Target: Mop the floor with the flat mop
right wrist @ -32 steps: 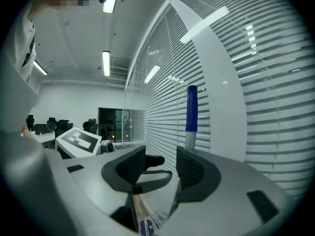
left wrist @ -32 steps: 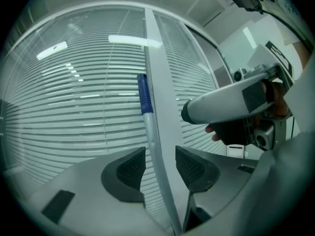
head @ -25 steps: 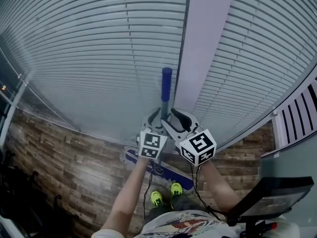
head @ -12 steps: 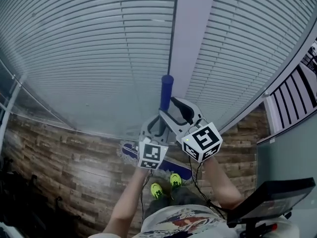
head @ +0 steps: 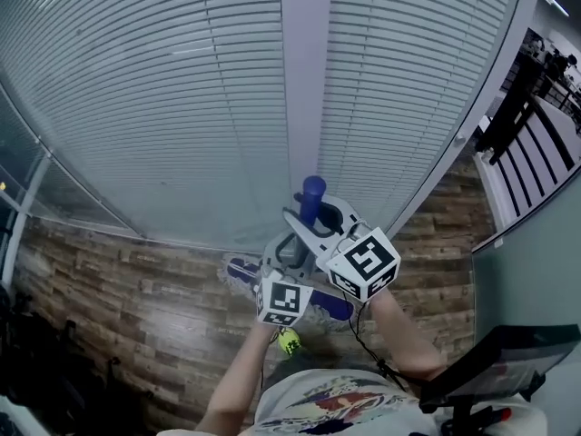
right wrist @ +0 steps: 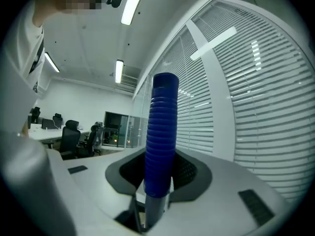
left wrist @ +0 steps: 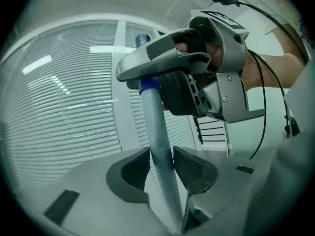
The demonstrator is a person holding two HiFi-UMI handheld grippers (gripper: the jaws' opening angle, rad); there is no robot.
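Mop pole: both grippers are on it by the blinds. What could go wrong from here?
1. Slip: the left gripper has just closed further on the smooth grey pole, and the right gripper likewise on the blue grip. A hard push may twist the pole loose.
2. The mop head lies by the shoe and could catch it.
3. The grip's top looks close to the blinds; a forward stroke might hit them.

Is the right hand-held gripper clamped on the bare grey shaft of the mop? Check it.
No: the right hand-held gripper, its jaws having just been closing, clamps the mop's blue ribbed grip.
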